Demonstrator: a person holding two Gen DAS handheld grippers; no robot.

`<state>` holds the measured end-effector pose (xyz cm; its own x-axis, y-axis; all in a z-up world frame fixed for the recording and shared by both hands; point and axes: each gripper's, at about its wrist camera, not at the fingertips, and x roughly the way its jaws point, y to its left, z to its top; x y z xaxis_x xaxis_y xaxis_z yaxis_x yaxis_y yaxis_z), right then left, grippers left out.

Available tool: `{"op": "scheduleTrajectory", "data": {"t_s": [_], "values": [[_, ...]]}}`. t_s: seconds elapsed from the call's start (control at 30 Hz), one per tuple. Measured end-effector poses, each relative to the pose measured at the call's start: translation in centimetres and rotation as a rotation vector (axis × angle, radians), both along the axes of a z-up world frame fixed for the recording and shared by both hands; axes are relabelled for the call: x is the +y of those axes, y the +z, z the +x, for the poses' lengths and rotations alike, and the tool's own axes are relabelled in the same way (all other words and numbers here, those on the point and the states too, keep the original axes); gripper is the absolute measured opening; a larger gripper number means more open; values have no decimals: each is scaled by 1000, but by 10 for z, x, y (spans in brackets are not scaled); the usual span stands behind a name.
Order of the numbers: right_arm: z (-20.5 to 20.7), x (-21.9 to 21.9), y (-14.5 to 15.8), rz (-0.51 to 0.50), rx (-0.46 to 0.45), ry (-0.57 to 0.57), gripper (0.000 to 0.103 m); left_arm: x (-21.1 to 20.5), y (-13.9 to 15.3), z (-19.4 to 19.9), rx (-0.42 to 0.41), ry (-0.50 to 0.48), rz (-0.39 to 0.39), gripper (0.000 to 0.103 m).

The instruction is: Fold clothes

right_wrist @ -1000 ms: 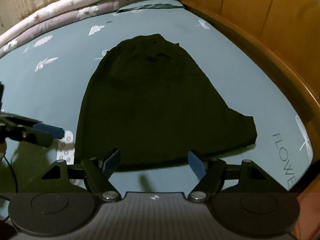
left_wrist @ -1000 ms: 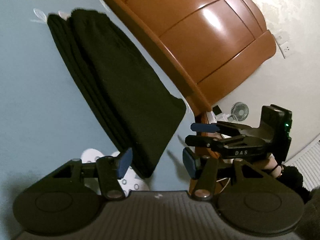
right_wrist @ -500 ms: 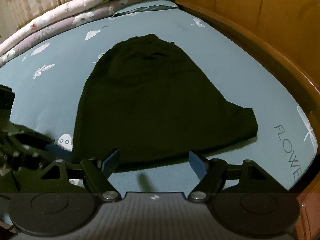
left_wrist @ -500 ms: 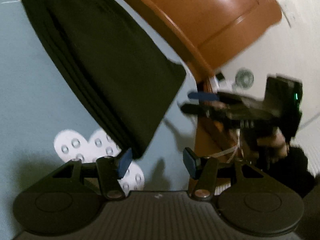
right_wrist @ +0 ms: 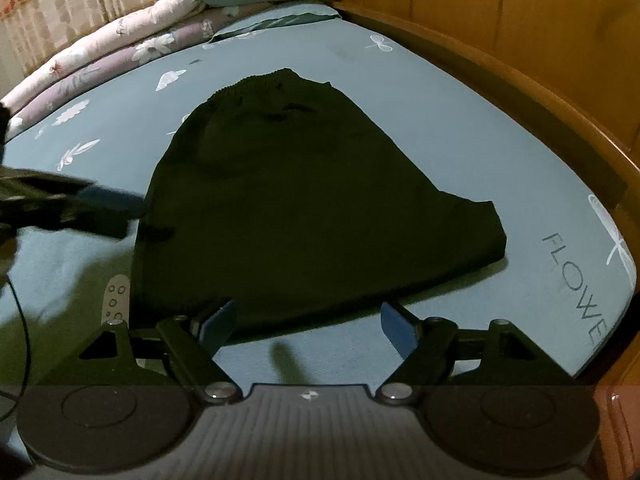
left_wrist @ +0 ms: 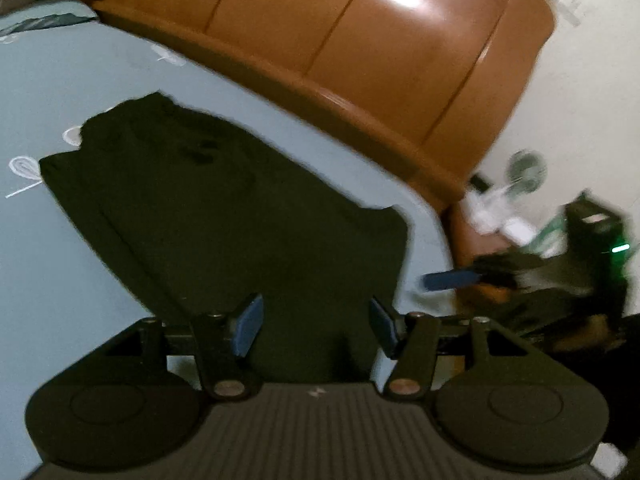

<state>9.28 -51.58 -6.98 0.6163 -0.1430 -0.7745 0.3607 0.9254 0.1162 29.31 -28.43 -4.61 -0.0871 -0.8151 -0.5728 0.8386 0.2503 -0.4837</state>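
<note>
Black shorts [right_wrist: 304, 200] lie flat, doubled over, on the blue bedsheet [right_wrist: 460, 128]. Within the last second the left claw [left_wrist: 314, 322] swung over their near hem, while the right claw [right_wrist: 306, 322] held before it. Both are spread and empty, so a further fold or a finished one fits.

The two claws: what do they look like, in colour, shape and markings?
Both the left claw and the right claw are matte black, with blue pads on the fingers, round housings and a ribbed top. A green light glows on the right one.
</note>
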Motion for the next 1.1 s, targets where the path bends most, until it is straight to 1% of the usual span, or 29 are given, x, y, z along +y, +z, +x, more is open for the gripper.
{"op": "scheduleTrajectory", "data": {"t_s": [0.07, 0.17, 0.33, 0.4, 0.47, 0.53, 0.57, 0.63, 0.7, 0.73, 0.77, 0.8, 0.83, 0.93, 0.97, 1.07, 1.1], "values": [[-1, -1, 0, -9, 7, -6, 87, -7, 1, 0, -22, 5, 8, 58], [-4, -4, -1, -18, 14, -24, 87, -16, 2, 1, -55, 12, 20, 58], [3, -8, 2, -44, -24, -29, 88, -34, 5, 3, -110, 23, 38, 58], [6, -10, 3, -54, -40, -31, 89, -50, 9, 9, -128, 8, 21, 59], [12, -11, 1, -65, -55, -18, 93, -67, 13, 15, -144, -6, 8, 61], [19, -12, -3, -75, -69, -3, 95, -84, 3, 22, -137, -2, 39, 61], [23, -14, -5, -69, -74, -2, 95, -89, -3, 27, -149, 19, 65, 61], [26, -18, -11, -52, -78, -8, 95, -95, -17, 38, -148, 70, 130, 60], [27, -22, -17, -38, -76, -19, 95, -87, -24, 52, -120, 119, 132, 64], [27, -23, -19, -31, -76, -24, 96, -82, -26, 58, -106, 145, 134, 64], [27, -25, -22, -25, -78, -27, 97, -79, -24, 63, -94, 176, 139, 60], [27, -26, -23, -20, -81, -29, 98, -78, -18, 63, -107, 198, 147, 58], [26, -27, -25, -15, -85, -31, 100, -77, -13, 64, -116, 213, 149, 58], [26, -30, -30, -6, -89, -33, 103, -82, 5, 52, -84, 133, 49, 61], [26, -29, -32, -4, -91, -33, 103, -87, 8, 45, -88, 96, 29, 62], [27, -27, -34, -15, -91, -23, 103, -104, 8, 25, -113, -2, -2, 63], [27, -27, -35, -20, -91, -21, 103, -108, 5, 20, -121, -18, 4, 63]]}}
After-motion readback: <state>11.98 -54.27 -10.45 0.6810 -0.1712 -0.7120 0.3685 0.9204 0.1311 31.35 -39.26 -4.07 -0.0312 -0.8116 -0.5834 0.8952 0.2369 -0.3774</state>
